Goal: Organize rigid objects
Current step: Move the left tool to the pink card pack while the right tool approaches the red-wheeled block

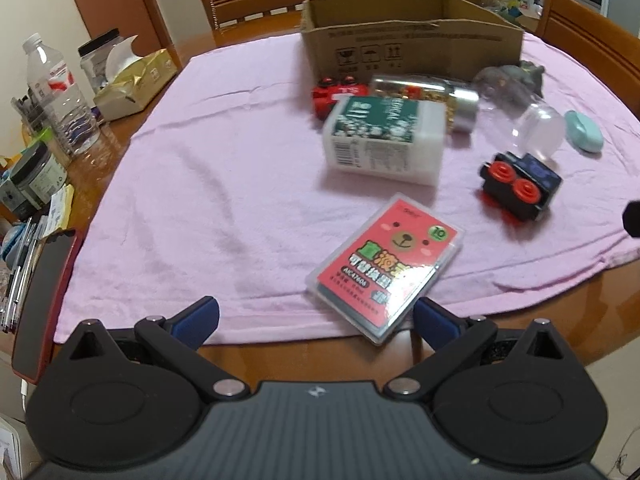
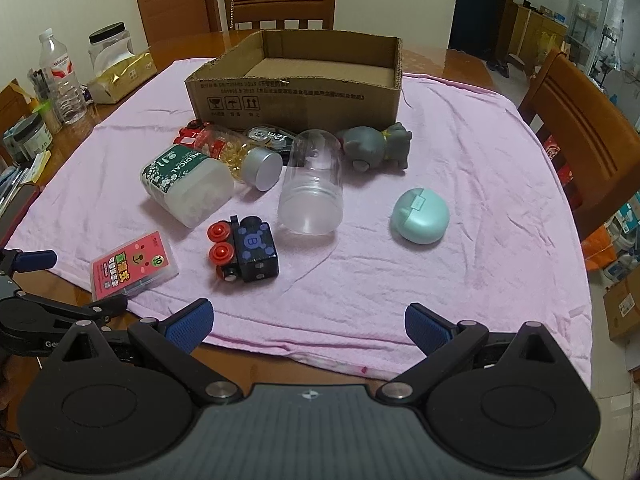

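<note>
Left wrist view: the left gripper point(image 1: 316, 318) hangs over the table's near edge, fingers spread wide and holding nothing. Just ahead lies the red card case point(image 1: 386, 266), flat on the pink cloth point(image 1: 208, 184). Beyond it sit the white medical bottle point(image 1: 384, 140) and the black toy train point(image 1: 520, 184), with the cardboard box point(image 1: 412, 40) at the back.

Right wrist view: the right gripper point(image 2: 308, 322) is spread too, empty. The clear jar point(image 2: 312, 188) lies on its side beside the mint case point(image 2: 419, 216); the grey toy point(image 2: 378, 146) rests near the box.
</note>
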The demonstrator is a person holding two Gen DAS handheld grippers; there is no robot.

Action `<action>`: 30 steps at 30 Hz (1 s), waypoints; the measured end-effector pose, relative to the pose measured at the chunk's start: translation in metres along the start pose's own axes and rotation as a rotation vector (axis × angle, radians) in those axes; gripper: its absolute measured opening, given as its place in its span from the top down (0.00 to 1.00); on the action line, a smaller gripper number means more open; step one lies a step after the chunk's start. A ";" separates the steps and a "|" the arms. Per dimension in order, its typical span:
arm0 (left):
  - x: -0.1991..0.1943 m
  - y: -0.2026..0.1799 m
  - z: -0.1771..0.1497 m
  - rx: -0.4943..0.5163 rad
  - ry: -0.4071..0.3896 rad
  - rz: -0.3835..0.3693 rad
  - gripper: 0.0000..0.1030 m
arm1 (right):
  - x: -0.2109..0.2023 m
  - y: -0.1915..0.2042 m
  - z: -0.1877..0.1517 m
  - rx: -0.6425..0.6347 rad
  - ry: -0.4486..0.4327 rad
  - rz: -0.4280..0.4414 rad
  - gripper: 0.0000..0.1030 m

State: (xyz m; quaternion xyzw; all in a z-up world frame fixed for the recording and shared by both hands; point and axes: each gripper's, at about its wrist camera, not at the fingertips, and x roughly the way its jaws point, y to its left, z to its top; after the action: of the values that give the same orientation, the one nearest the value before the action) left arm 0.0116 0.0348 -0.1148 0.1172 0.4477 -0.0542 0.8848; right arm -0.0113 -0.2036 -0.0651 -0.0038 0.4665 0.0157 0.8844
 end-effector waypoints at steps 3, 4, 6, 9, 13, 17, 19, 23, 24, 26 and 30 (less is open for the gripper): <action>0.005 0.008 0.004 -0.008 0.000 0.027 0.01 | 0.006 0.002 0.002 -0.007 0.011 0.001 0.00; 0.007 0.011 0.006 -0.010 0.001 0.038 0.01 | 0.008 0.002 0.002 -0.009 0.015 0.005 0.00; 0.012 0.019 0.010 -0.024 0.008 0.066 0.01 | 0.012 0.003 0.003 -0.010 0.021 0.009 0.00; 0.017 0.029 0.016 -0.049 0.009 0.101 0.01 | 0.019 0.003 0.004 -0.019 0.029 0.018 0.00; 0.011 0.027 0.022 -0.051 -0.007 0.036 0.01 | 0.033 0.005 0.005 -0.052 0.041 0.046 0.00; 0.010 0.012 0.027 -0.043 -0.012 -0.046 0.01 | 0.051 0.013 0.007 -0.106 0.032 0.087 0.00; 0.014 0.004 0.029 -0.039 -0.012 -0.063 0.01 | 0.061 0.018 0.007 -0.139 0.029 0.107 0.00; 0.024 -0.004 0.035 -0.036 -0.007 -0.085 0.01 | 0.076 0.026 0.006 -0.205 0.027 0.112 0.00; 0.027 -0.005 0.036 -0.033 -0.006 -0.084 0.01 | 0.077 0.027 0.005 -0.223 0.016 0.105 0.00; 0.033 -0.007 0.039 -0.031 0.006 -0.070 0.00 | 0.078 0.027 0.005 -0.232 0.007 0.111 0.00; 0.037 0.002 0.039 -0.079 0.026 -0.099 0.00 | 0.078 0.026 0.003 -0.246 -0.019 0.121 0.00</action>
State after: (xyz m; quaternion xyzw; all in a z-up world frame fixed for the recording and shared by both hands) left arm 0.0646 0.0271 -0.1215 0.0606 0.4662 -0.0785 0.8791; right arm 0.0342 -0.1753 -0.1272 -0.0840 0.4520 0.1259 0.8791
